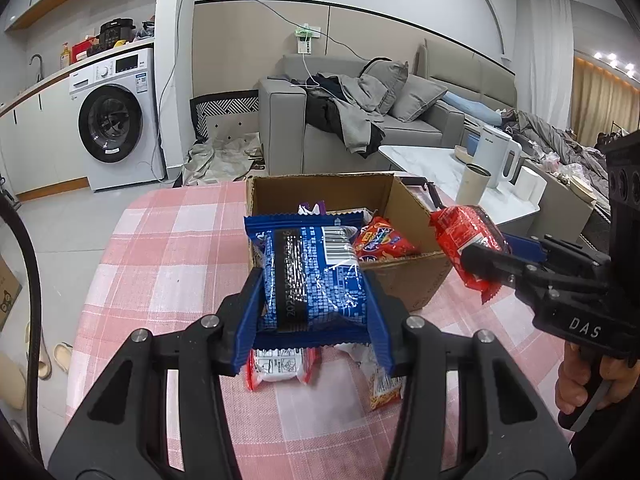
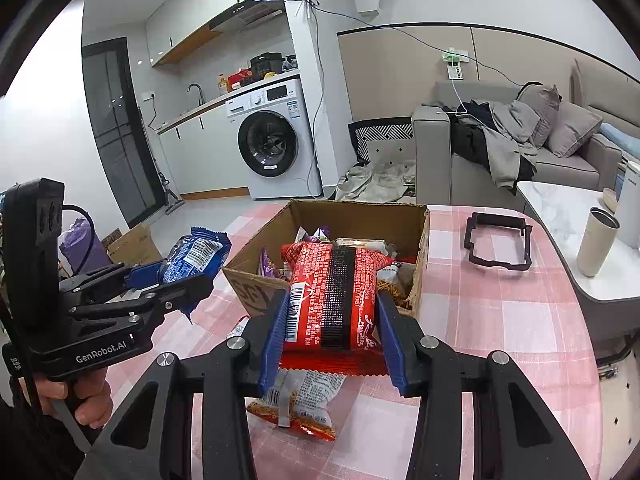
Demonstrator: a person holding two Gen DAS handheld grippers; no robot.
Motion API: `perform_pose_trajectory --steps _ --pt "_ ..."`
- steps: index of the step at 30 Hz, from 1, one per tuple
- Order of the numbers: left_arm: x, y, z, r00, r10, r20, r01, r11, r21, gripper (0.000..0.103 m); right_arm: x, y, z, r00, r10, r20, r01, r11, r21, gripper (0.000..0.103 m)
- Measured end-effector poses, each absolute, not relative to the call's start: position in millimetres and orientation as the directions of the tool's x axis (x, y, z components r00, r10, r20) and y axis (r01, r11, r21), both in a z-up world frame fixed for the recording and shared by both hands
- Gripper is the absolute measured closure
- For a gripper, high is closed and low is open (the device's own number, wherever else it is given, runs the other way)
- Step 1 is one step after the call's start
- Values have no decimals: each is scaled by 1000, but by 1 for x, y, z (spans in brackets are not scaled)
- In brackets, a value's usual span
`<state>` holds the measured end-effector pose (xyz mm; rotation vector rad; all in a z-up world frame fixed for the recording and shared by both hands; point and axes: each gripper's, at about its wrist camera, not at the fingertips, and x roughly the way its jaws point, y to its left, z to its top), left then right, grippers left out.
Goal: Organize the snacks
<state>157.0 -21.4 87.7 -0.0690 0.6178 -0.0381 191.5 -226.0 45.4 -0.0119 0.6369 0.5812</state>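
Left tongs (image 1: 312, 300) are clamped on a blue snack packet (image 1: 310, 276), their blue pads pressing both long sides of it at lower centre of the left wrist view. Right tongs (image 2: 334, 320) are clamped likewise on a red snack packet (image 2: 334, 296) at centre of the right wrist view. Each packet is held clear of the desk (image 1: 168, 248), in front of an open cardboard box (image 1: 320, 188) that stands on the pink checked cloth.

Box contents: several packets, among them a red one (image 1: 382, 240) near the right wall and a purple-and-white one (image 1: 312, 209) towards the back. The near wall of the box sits just beyond both held packets.

Loose on the cloth, below the left tongs: a red-and-white packet (image 1: 280, 366) and an orange packet (image 1: 384, 384), lying side by side, both partly hidden by the blue pads. The right wrist view shows an orange packet (image 2: 300, 404) lying flat under the held red one.

A black frame (image 2: 498, 242) lies on the cloth at right centre of the right wrist view, well apart from the box. A hand (image 2: 84, 400) grips the left handle at lower left of that view; another hand (image 1: 588, 380) grips the right handle at lower right of the left wrist view.
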Motion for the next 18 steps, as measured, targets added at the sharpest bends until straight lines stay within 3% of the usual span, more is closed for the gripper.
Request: perform_pose_trajectory --steps 18 --pt "218 -8 90 820 -61 -569 13 996 -88 58 231 -223 45 657 485 -577 -489 857 164 59"
